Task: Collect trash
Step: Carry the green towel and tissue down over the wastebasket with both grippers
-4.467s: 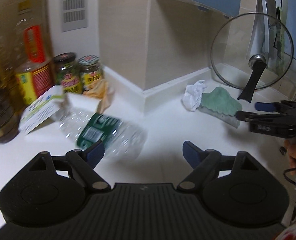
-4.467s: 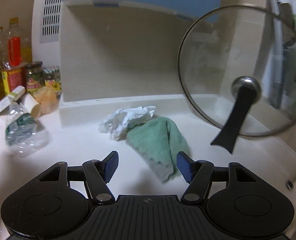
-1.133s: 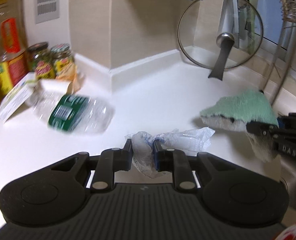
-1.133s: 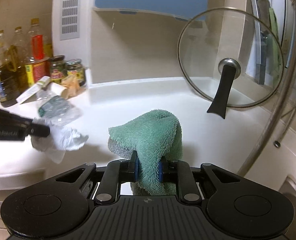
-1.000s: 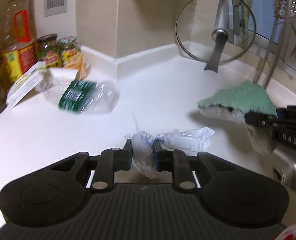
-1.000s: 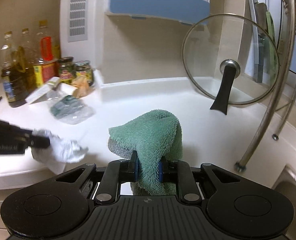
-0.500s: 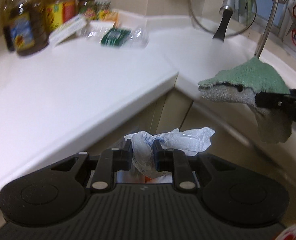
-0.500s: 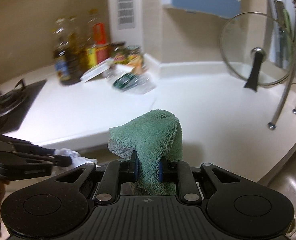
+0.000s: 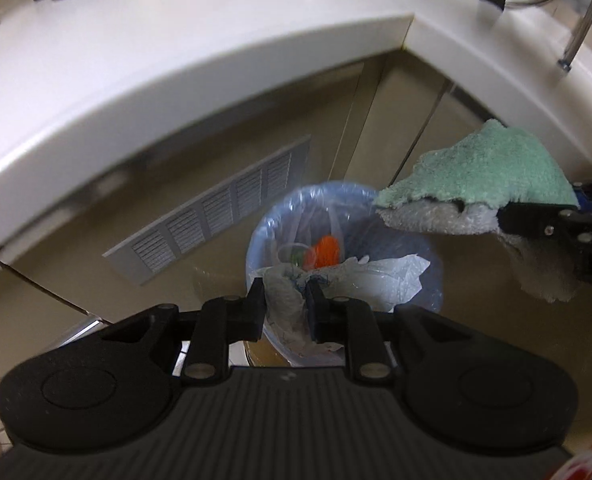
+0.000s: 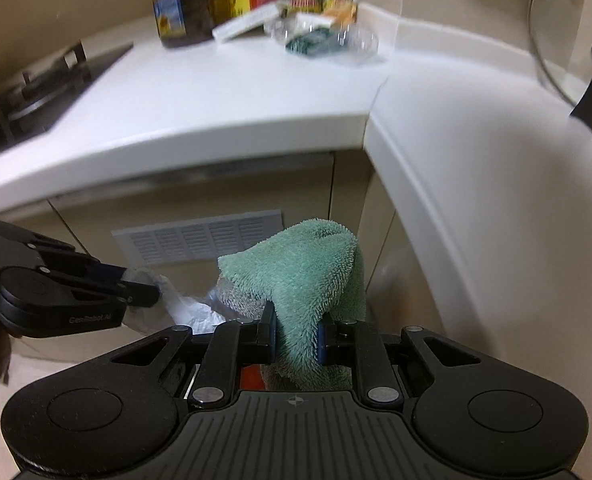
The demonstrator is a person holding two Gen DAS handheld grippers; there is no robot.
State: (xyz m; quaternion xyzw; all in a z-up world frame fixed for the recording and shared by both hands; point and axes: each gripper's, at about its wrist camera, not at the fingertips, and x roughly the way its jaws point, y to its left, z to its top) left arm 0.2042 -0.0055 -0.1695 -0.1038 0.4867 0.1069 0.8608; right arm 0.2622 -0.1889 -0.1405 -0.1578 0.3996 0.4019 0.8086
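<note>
Left wrist view has the left claw (image 9: 284, 307) clamped on a crumpled tissue (image 9: 291, 312), long side trailing right, over the blue-lined bin (image 9: 432, 276) at centre. Only the right wrist view shows the stove (image 10: 47, 84) upper left; there the right claw (image 10: 296, 334) grips the green cloth (image 10: 300, 276) below the white desk (image 10: 215, 92).

Open air is seen below the bench (image 9: 199, 60) edge, in front of the cabinet doors (image 9: 392, 120) and vent grille (image 9: 211, 220). The lined bin (image 9: 428, 276) stands on the floor there with its mouth open upward; orange refuse (image 9: 324, 250) lies inside. The mouth is partly overhung by the crumpled wrapper (image 9: 360, 276) pinched in the left hand-held gripper (image 9: 284, 304) and, at the right rim, by the green cloth (image 9: 480, 168) clamped in the right hand-held gripper (image 10: 296, 332). The two are near each other, apart.
</note>
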